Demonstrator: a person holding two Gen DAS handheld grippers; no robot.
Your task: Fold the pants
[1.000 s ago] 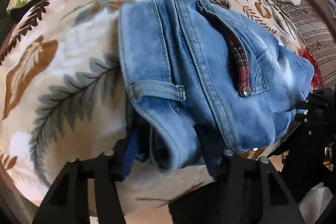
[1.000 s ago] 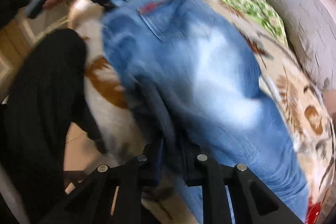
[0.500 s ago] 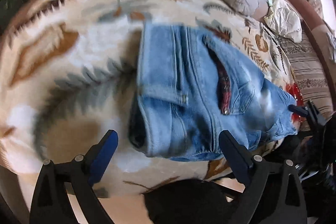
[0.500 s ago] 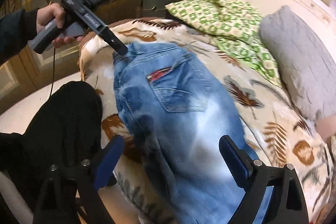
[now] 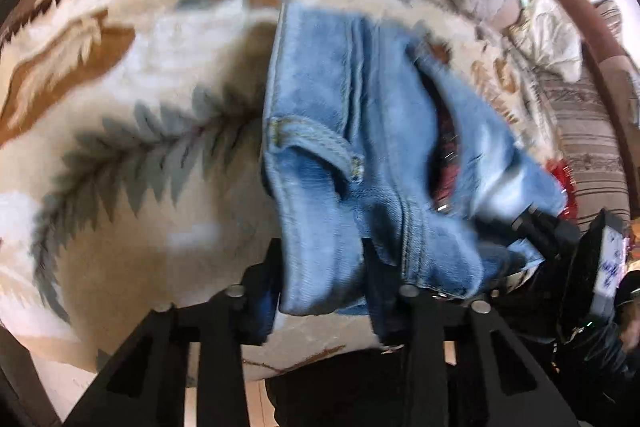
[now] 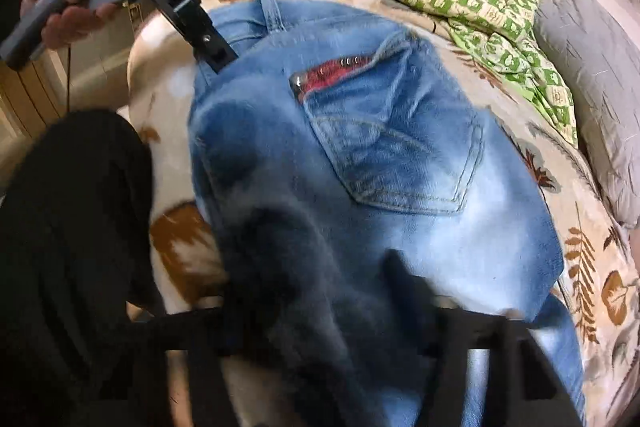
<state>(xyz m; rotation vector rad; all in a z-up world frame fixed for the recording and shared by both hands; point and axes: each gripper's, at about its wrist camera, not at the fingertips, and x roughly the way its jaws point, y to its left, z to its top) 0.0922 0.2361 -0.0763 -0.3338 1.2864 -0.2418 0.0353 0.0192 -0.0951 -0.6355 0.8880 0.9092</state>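
here, right tool (image 6: 332, 291) blurred, closing round jeans (image 6: 400, 147) fold

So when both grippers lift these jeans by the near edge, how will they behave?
The jeans will probably sag between the left gripper and right gripper, both closing on bunched denim. Thick seams and layers suggest some weight. The plush blanket may drag against them.
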